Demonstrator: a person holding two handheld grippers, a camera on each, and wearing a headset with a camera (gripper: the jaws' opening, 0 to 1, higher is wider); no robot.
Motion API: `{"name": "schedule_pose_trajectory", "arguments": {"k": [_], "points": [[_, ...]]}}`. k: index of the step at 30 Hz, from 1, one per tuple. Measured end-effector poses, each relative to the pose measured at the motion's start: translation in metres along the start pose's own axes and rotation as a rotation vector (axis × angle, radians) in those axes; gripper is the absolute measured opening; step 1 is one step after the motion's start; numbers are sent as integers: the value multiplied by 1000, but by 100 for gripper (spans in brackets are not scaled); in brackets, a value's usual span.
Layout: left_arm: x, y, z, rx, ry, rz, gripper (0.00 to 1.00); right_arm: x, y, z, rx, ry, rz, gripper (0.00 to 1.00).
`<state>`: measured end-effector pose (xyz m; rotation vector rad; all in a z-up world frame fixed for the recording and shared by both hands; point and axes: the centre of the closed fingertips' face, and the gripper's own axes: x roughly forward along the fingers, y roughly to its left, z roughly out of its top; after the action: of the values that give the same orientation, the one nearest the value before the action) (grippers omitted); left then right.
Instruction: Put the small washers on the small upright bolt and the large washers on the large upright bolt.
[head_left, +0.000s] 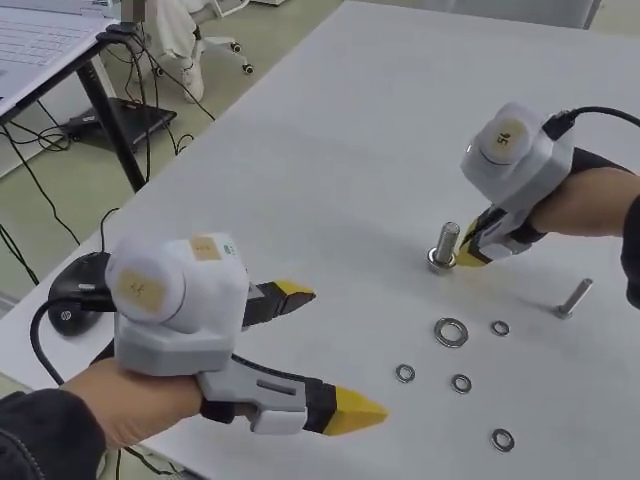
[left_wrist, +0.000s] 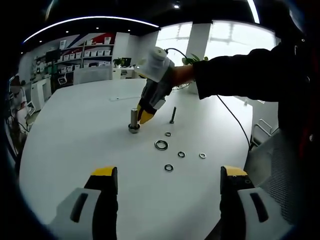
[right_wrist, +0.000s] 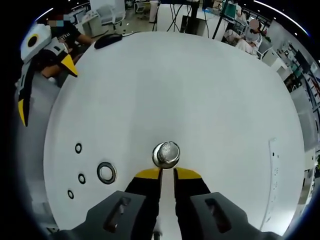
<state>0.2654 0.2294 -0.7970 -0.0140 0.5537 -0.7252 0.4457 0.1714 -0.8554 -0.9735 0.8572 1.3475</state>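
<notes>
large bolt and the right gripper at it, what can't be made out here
- Washers stacked at the base of the large bolt: in the head view, the right gripper covers one side; in the right gripper view, the bolt's own top hides it; in the left gripper view, too small.
- Whether its fingers pinch anything: the tips sit by the bolt, the gap is too narrow to judge.
- Any washer on the small bolt: too small in the head view.

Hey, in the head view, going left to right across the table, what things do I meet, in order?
black mouse → left gripper → leftmost small washer → large bolt → small bolt
</notes>
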Motion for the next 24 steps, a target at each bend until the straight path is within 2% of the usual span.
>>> {"name": "schedule_pose_trajectory", "arguments": {"k": [14,24], "points": [[0,-1,0,5,-2,-4,84,-5,4,-3,-6,5,-4,16],[-1,-3,1,9,-5,-8,84,-12,12,-4,-5,1,-4,24]]}}
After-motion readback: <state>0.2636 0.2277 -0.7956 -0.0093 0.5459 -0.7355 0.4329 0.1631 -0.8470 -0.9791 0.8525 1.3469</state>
